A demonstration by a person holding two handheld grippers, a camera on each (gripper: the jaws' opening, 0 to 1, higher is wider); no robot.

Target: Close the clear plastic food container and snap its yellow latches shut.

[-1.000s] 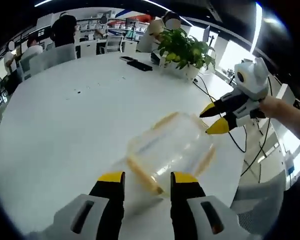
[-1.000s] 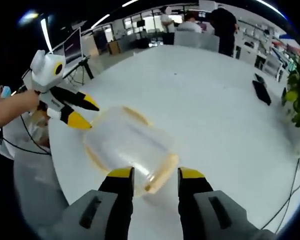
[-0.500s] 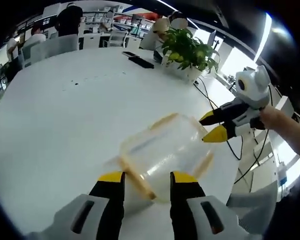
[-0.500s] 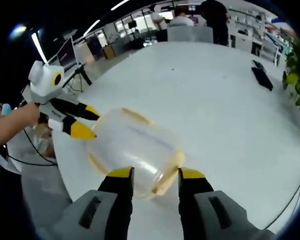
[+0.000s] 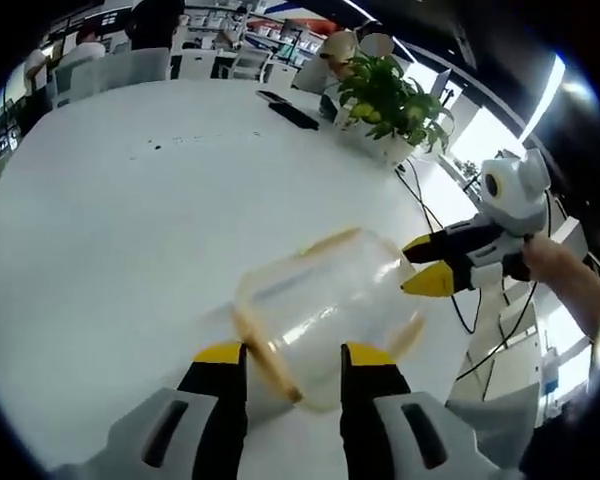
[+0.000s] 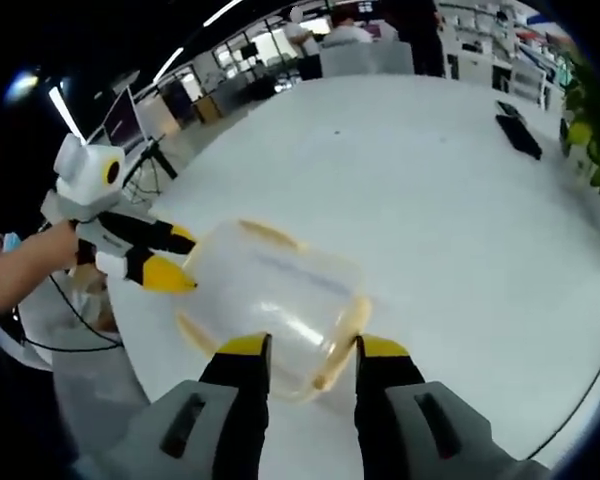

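The clear plastic food container (image 5: 325, 305) with pale yellow latches lies tilted near the edge of a white table (image 5: 130, 220). My left gripper (image 5: 292, 358) is open, and its jaws straddle the near yellow latch (image 5: 265, 352). My right gripper (image 5: 426, 266), held by a hand, comes in from the right with its yellow tips spread at the container's far end. In the right gripper view the container (image 6: 270, 295) sits just past my open right gripper (image 6: 310, 347), with a latch (image 6: 342, 335) between the jaws. The left gripper (image 6: 178, 260) touches the container's opposite end.
A potted plant (image 5: 385, 100) and a black flat device (image 5: 293, 115) stand at the table's far side. People sit on chairs (image 5: 110, 75) beyond it. Cables (image 5: 430, 215) hang off the table edge close to the container. A monitor (image 6: 125, 120) stands off the table.
Both cameras have shifted a little, with the table seen from slightly higher. The container stays between the two grippers, and neither gripper's jaw gap has changed.
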